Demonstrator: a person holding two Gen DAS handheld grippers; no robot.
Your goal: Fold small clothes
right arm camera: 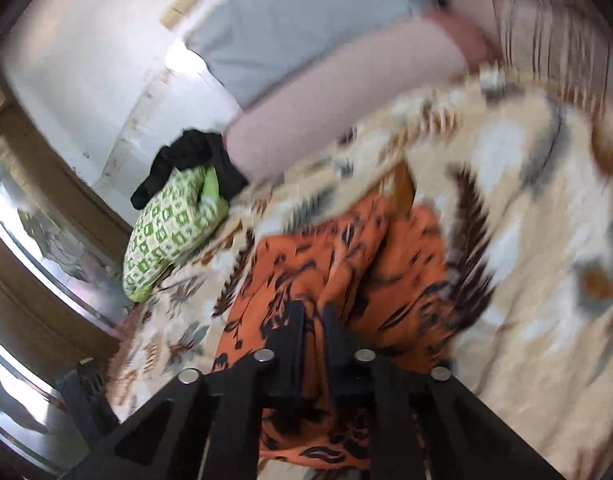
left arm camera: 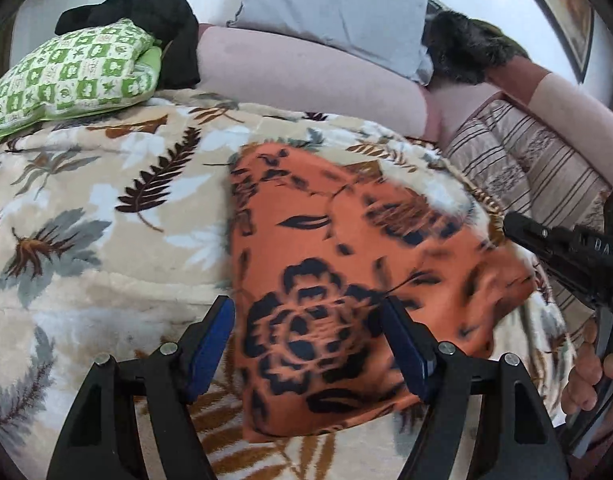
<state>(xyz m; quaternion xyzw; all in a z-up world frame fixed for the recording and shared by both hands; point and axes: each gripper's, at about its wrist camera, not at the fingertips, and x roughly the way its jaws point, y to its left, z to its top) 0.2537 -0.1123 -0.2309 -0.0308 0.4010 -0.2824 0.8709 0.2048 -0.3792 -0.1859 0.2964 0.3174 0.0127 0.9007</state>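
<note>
An orange cloth with dark flower print [left arm camera: 346, 264] lies on a cream leaf-patterned blanket [left arm camera: 106, 208]. My left gripper [left arm camera: 306, 320] is open, its blue-padded fingers [left arm camera: 210, 344] spread over the cloth's near part, holding nothing. My right gripper [right arm camera: 314, 320] is shut on a fold of the orange cloth [right arm camera: 346, 256] and lifts its edge; it shows in the left wrist view [left arm camera: 522, 228] at the cloth's right edge. The right wrist view is blurred.
A green-and-white patterned pillow [left arm camera: 66, 76] with black clothing [left arm camera: 154, 16] behind it lies at the far left. A pink bolster [left arm camera: 306, 76], a grey pillow [left arm camera: 338, 12] and a striped cushion [left arm camera: 526, 160] line the back. A window frame [right arm camera: 46, 240] is at the left.
</note>
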